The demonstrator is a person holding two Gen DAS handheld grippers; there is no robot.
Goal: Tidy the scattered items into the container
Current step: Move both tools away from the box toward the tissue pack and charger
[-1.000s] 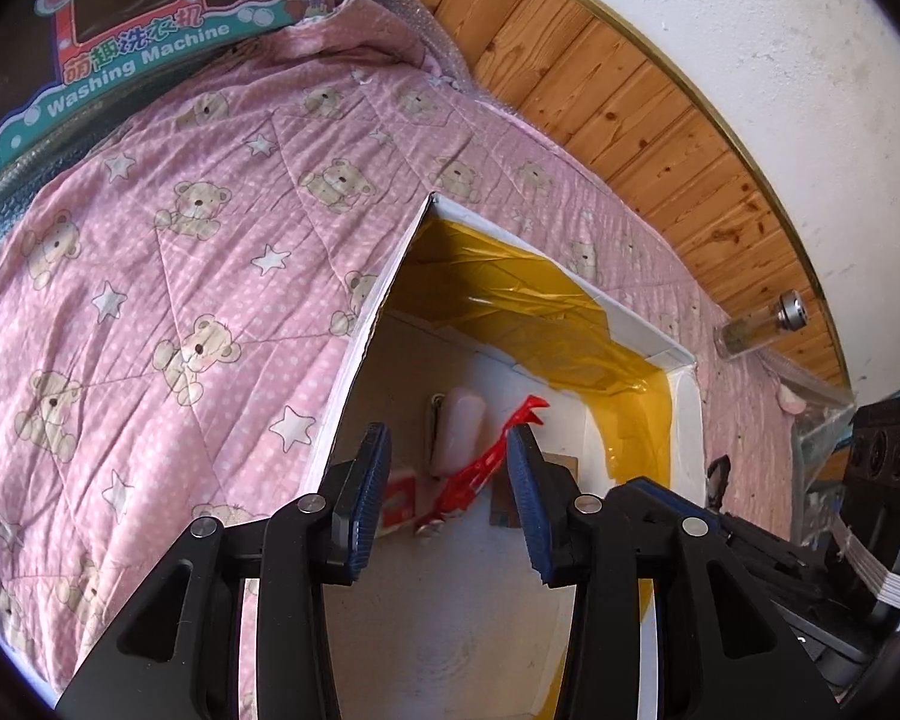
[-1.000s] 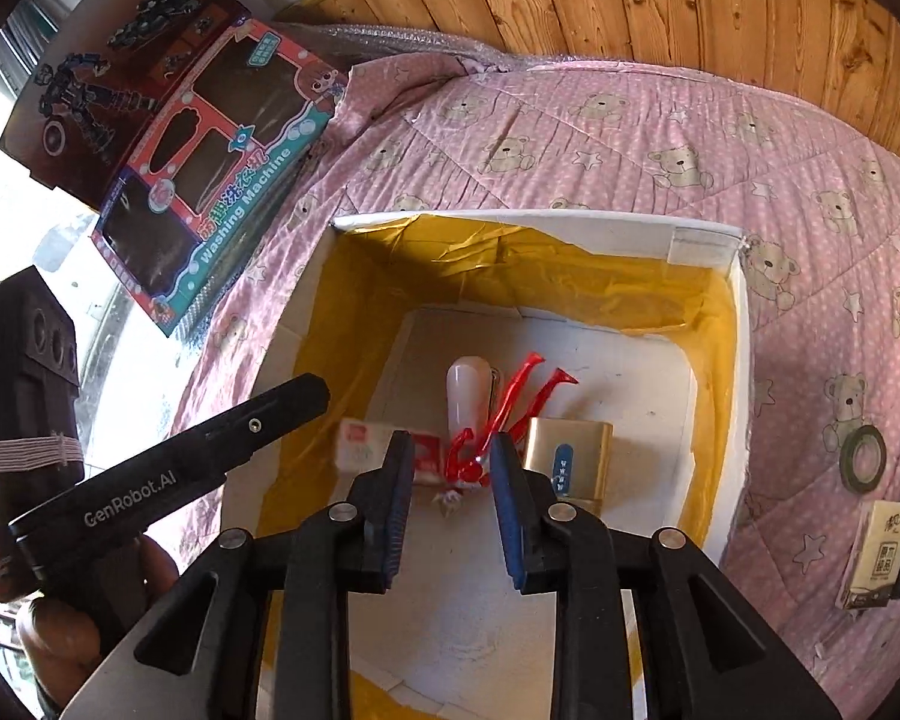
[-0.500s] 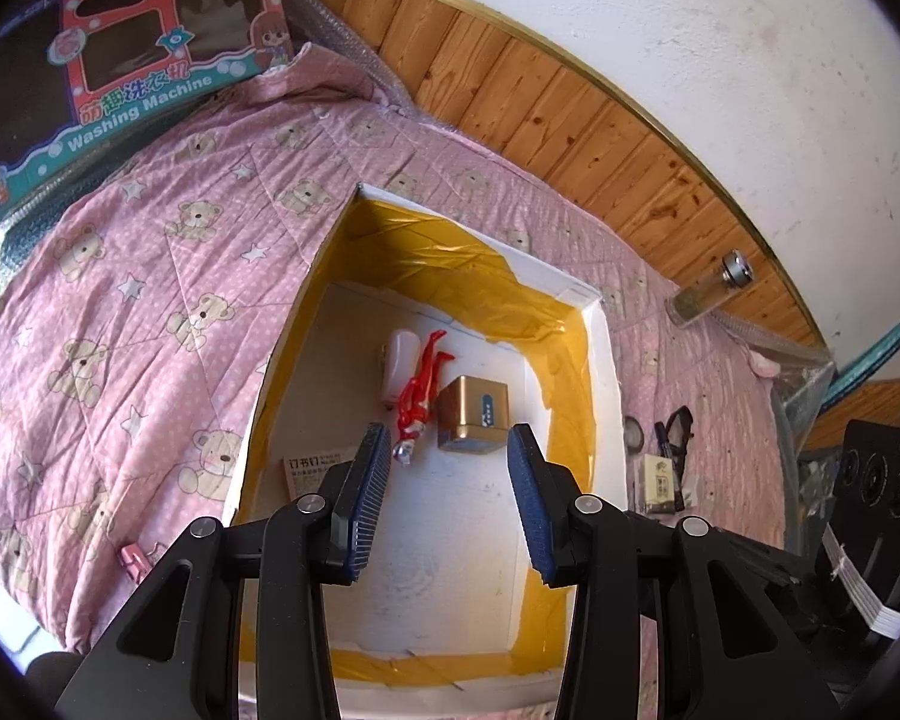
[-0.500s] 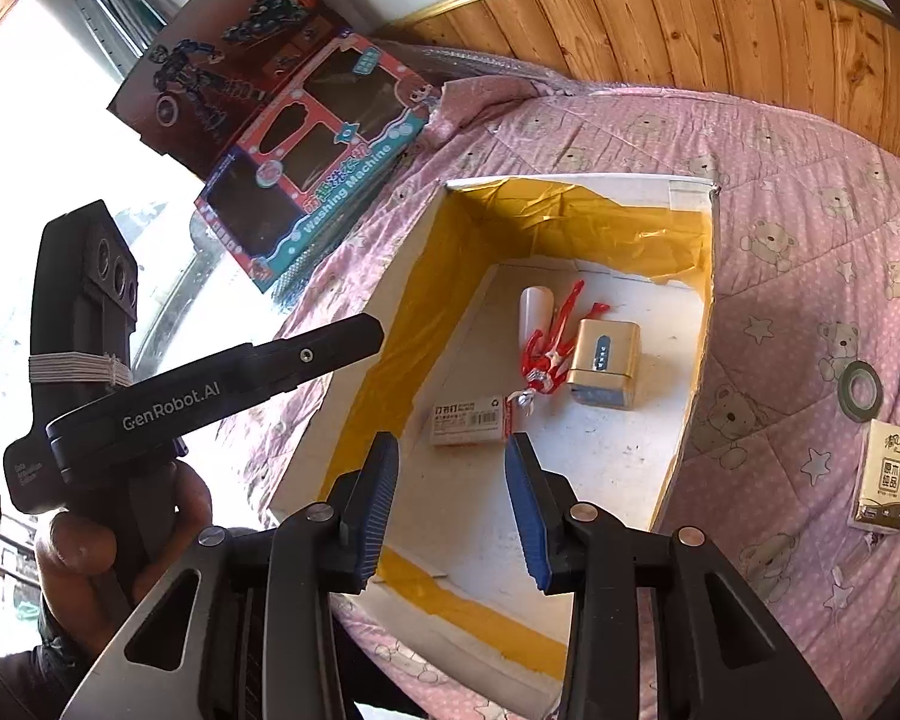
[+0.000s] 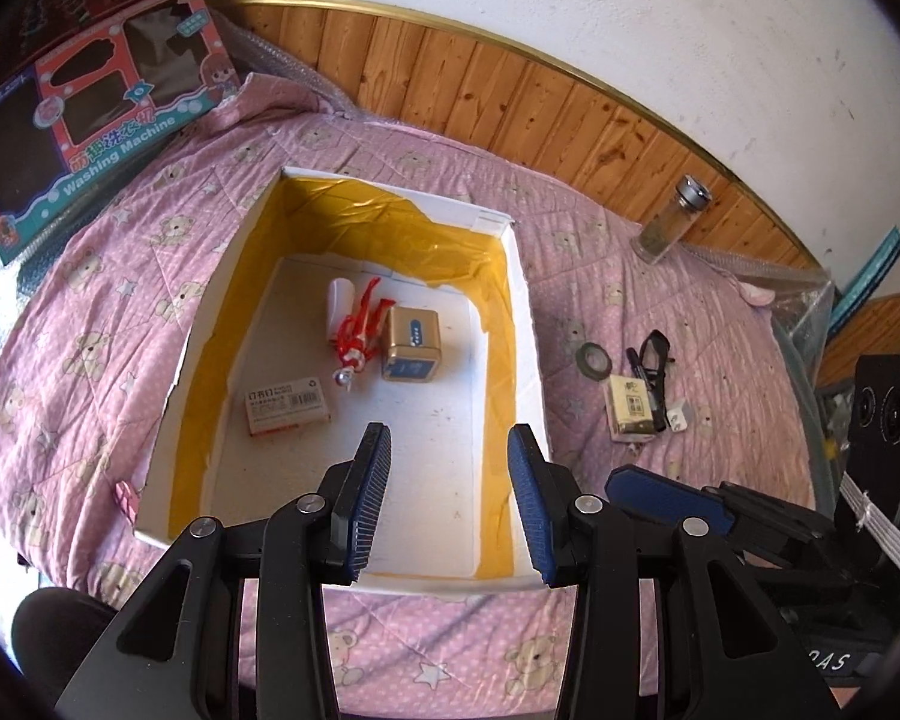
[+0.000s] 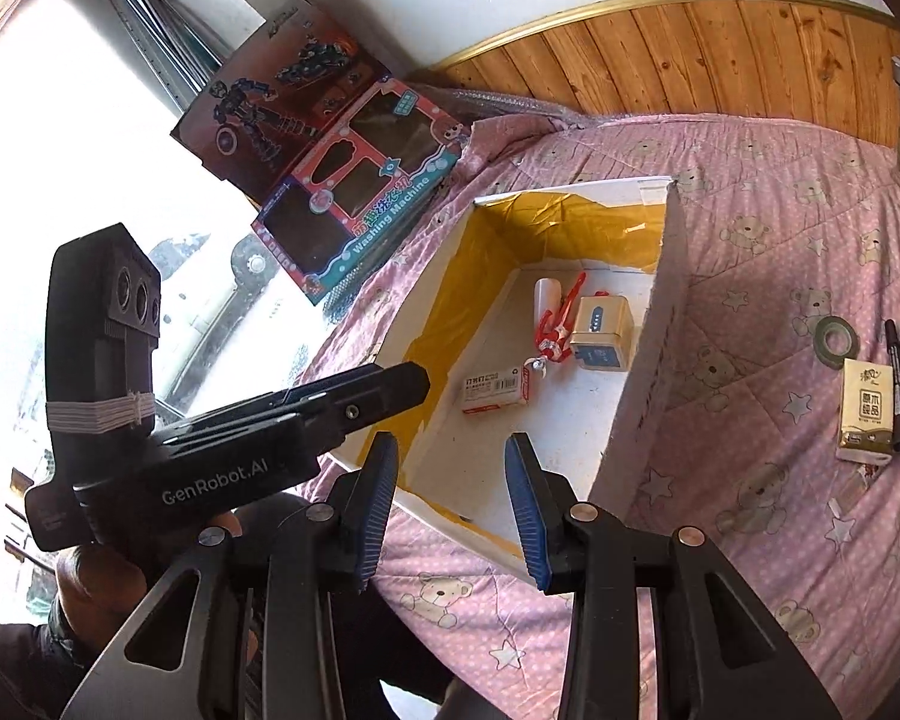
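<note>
Container (image 5: 528, 324) mid-bed, loose cluster on quilt off its right wall.
Tissue pack (image 6: 866, 411), tape ring (image 6: 836, 341), marker (image 6: 897, 384) and glasses (image 5: 654, 354) bunched together, well apart from both grippers, toward bed's right edge. Marker and pack long axes roughly parallel to that wall, pointing toward headboard. Right gripper (image 6: 450, 510) nearer the cluster, partly open, empty, over near rim. Left gripper (image 5: 447, 507) wider open, empty, over box's near end. Stapler box (image 5: 287, 408), gold tin (image 5: 413, 343), red figure (image 5: 357, 333) already inside.
</note>
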